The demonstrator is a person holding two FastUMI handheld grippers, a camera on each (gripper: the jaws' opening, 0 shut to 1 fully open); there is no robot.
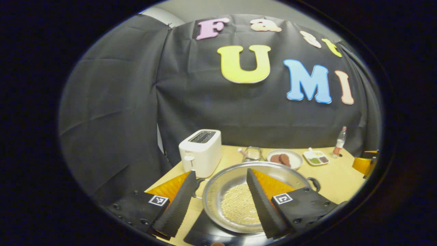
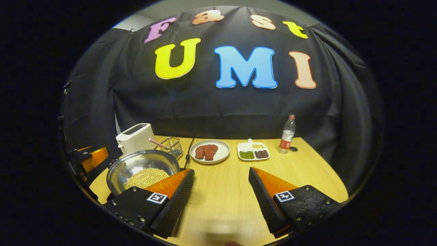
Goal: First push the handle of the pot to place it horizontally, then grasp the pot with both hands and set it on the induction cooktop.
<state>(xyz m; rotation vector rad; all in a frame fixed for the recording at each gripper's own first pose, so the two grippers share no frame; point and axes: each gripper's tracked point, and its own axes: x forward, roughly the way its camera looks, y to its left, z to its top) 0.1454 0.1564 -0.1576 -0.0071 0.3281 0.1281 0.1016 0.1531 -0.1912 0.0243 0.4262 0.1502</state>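
Sitting on induction cooktop (image 1: 201,230), pot (image 1: 218,191)

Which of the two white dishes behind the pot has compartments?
The rectangular tray, right of the round plate and next to the bottle. It holds separate green, dark and pale portions; the round plate carries two reddish-brown patties.

- Bottle (image 2: 287,134): I see a label band, too small to read.
- Left gripper (image 1: 221,171): square black-and-white marker (image 1: 282,198) on each finger base; a pattern, no words I can read.
- Right gripper (image 2: 221,170): same kind of marker.
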